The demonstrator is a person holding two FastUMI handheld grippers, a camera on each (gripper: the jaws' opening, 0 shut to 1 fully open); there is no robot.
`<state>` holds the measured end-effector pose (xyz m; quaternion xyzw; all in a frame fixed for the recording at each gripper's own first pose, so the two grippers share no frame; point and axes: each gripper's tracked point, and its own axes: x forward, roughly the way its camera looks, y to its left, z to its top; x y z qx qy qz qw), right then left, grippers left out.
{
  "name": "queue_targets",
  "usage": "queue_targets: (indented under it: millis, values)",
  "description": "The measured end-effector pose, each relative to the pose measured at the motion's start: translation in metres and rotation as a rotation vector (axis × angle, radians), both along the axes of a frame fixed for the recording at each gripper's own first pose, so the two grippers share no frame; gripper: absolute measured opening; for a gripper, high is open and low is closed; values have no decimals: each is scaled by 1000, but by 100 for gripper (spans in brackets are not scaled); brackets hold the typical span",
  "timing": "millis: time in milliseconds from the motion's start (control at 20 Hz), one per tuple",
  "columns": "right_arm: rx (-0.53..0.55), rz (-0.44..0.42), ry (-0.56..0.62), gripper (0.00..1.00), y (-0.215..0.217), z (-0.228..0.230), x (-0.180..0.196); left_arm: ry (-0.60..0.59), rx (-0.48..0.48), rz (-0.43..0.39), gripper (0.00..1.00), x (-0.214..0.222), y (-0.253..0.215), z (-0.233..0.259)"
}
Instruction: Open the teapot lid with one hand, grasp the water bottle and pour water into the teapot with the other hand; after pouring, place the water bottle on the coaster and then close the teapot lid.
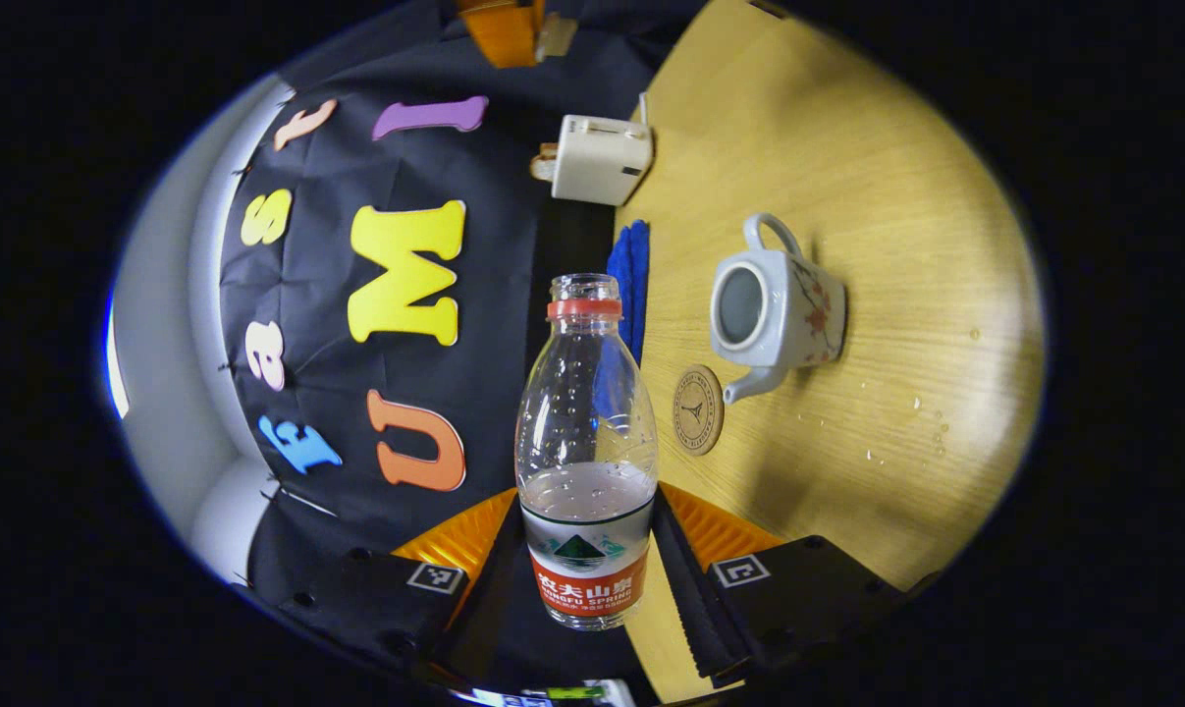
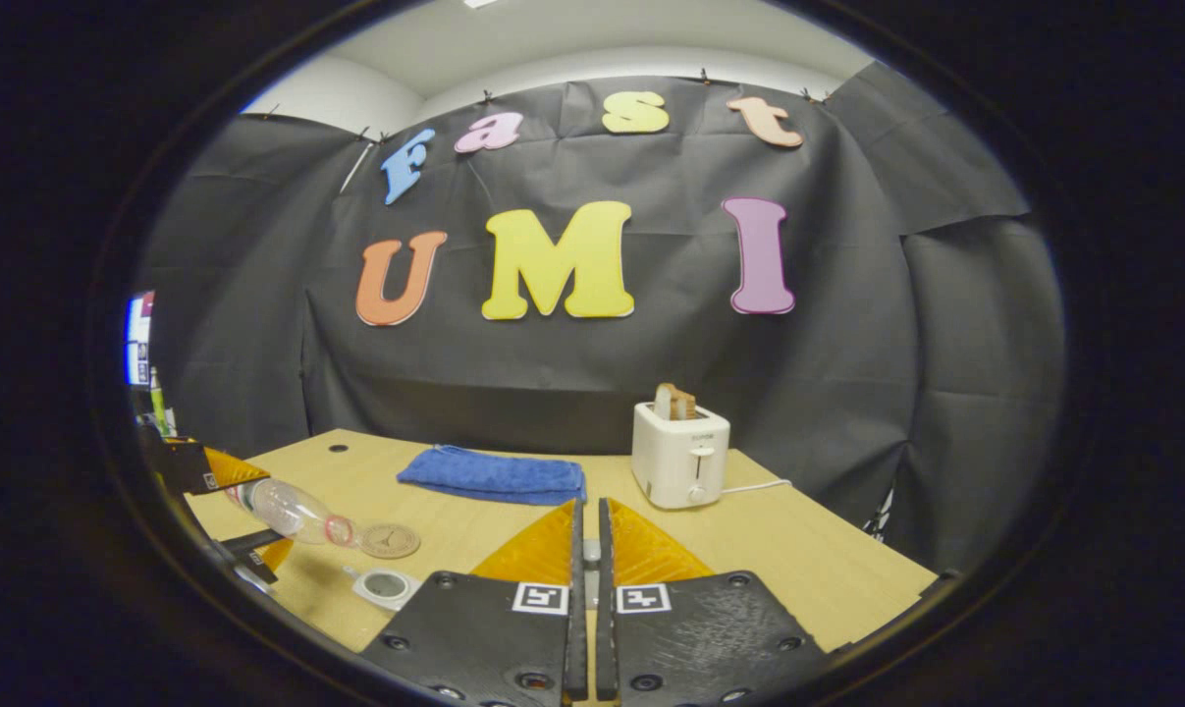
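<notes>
My left gripper (image 1: 589, 535) is shut on the lower part of a clear, uncapped water bottle (image 1: 587, 442) that is about a third full. In the right gripper view the bottle (image 2: 293, 511) is tipped almost flat, its mouth pointing toward the white flowered teapot (image 2: 386, 586). The teapot (image 1: 779, 314) stands on the table with its top open and no lid on it. A round cork coaster (image 1: 698, 408) lies beside its spout. My right gripper (image 2: 586, 516) is raised above the table, its fingers nearly together on a small pale piece that looks like the lid's knob.
A white toaster (image 2: 680, 454) with toast stands at the back of the wooden table (image 2: 798, 550), its cord trailing right. A folded blue towel (image 2: 494, 474) lies at the back, left of the toaster. Water drops (image 1: 926, 422) speckle the table beyond the teapot.
</notes>
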<state>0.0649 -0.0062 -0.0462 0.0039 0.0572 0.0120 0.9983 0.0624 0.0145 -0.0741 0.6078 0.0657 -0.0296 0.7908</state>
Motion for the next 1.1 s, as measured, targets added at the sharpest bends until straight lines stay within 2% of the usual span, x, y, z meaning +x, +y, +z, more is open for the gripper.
queue_targets:
  millis: [300, 400, 600, 800, 1100]
  values:
    - [-38, 6, -21, 3, 5, 8, -11, -83, -479, 12, 77, -20, -9, 15]
    - [-42, 15, -28, 3, 8, 13, -15, -113, -606, 31, 76, -24, -5, 22]
    - [-52, 27, -37, 3, 15, 16, -20, -194, -806, 36, 76, -27, 9, 50]
    - [-67, 54, -34, 3, 27, 13, -22, -177, -1037, 55, 77, -12, 12, 60]
    - [-81, 97, -17, 3, 41, 4, -21, -152, -1239, 37, 77, 25, 12, 62]
